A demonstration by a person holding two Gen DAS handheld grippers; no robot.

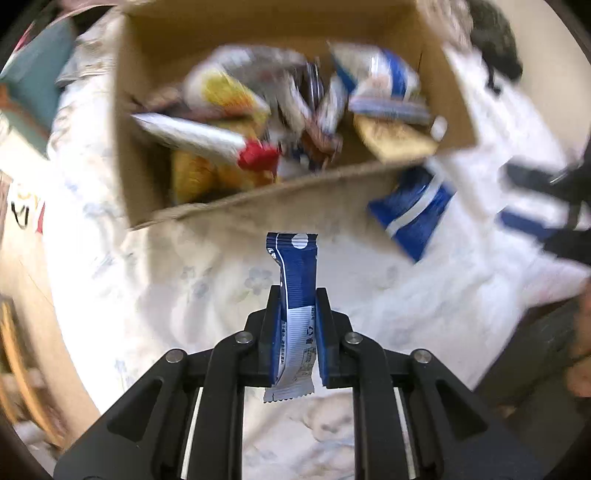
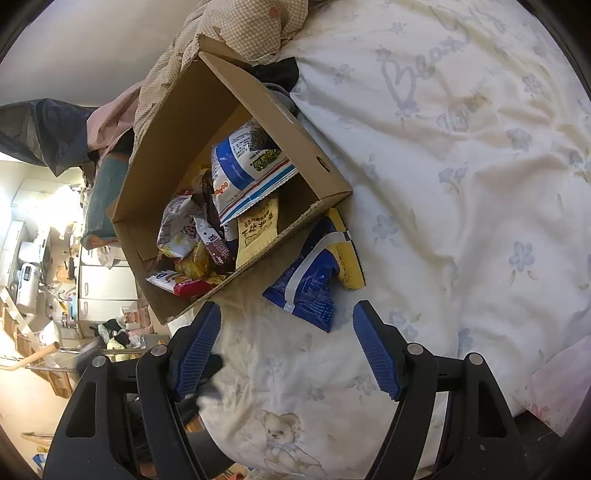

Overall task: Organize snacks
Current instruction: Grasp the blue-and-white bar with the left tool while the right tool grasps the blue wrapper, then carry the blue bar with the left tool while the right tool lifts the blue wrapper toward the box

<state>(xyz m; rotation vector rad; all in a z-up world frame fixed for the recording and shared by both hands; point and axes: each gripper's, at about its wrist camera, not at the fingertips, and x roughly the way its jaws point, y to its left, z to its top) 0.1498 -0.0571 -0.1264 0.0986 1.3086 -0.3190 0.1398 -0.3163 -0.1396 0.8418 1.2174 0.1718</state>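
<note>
My left gripper (image 1: 297, 295) is shut on a slim blue-and-white snack bar (image 1: 295, 280), held upright above the bed just in front of the cardboard box (image 1: 258, 206). The box holds several snack packets (image 1: 229, 110); the view is motion-blurred. A blue snack bag (image 1: 413, 206) lies on the sheet by the box's right corner. In the right wrist view my right gripper (image 2: 286, 314) is open and empty, above the sheet near the box (image 2: 328, 177). The blue bag (image 2: 308, 284) and a yellow packet (image 2: 349, 258) lie just ahead of its fingers.
The box sits on a white floral bedsheet (image 2: 461, 166). A checked quilt (image 2: 236, 26) and dark clothing (image 2: 280, 74) lie behind the box. A cluttered room with drawers (image 2: 103, 284) lies past the bed's edge on the left.
</note>
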